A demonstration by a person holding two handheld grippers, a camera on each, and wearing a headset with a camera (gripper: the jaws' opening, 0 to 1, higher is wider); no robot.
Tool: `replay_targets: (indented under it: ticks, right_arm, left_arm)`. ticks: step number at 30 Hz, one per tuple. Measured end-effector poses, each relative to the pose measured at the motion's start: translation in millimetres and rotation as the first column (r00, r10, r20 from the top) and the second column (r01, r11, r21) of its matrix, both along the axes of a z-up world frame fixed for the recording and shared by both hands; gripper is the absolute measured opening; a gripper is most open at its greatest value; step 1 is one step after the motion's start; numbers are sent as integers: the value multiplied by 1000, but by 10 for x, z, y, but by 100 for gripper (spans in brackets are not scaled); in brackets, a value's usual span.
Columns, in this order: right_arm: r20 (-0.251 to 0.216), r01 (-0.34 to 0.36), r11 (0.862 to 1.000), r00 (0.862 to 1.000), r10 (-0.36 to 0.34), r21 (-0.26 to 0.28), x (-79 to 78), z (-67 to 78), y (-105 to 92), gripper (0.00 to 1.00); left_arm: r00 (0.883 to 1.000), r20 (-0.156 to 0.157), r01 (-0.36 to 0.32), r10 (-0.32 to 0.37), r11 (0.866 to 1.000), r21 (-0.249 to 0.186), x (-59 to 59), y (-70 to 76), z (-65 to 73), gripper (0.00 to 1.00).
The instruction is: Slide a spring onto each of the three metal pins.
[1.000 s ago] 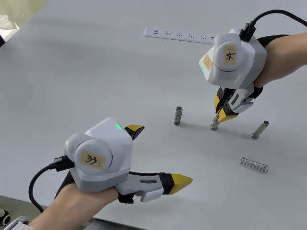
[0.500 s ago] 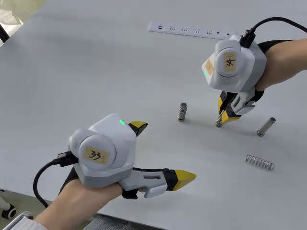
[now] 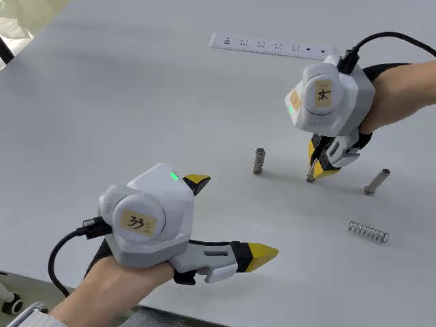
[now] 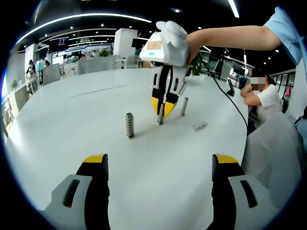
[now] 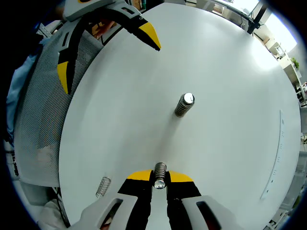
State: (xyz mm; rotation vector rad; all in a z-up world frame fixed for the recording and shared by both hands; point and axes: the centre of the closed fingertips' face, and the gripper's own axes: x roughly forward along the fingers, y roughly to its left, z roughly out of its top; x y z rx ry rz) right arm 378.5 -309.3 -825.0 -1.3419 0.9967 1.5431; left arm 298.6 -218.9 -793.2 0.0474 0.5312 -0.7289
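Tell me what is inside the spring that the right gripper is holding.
A metal pin: its shiny top shows inside the spring, between the closed jaws of the right gripper. The pin's shaft is covered by the coils.

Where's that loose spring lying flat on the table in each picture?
Head view: loose spring lower right, below the bare pin.
Left gripper view: the spring right of centre, beside that pin.
Right gripper view: the spring at bottom left.
Shared landmark: the lone upright pin already wearing a spring.
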Motion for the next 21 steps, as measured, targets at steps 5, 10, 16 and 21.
replay_targets:
  ticks: [5, 10, 16, 21]
  right_arm:
    - [0, -9, 1000, 1000, 9, -3, -4, -6, -6, 8]
    - [-2, -13, 1000, 1000, 13, -1, -23, -43, -18, 22]
    - [-7, 7, 1000, 1000, -7, 25, -2, -74, 4, 44]
    - [-20, 40, 998, 999, -39, 45, 27, -81, 17, 60]
  left_arm:
    - [1000, 1, -1, 1, 1000, -3, 2, -2, 5, 88]
    - [1000, -1, 1, -1, 1000, -3, 1, -2, 0, 88]
    - [1000, -2, 2, -2, 1000, -4, 2, -5, 2, 88]
    - [1000, -1, 4, -4, 1000, -6, 4, -11, 9, 88]
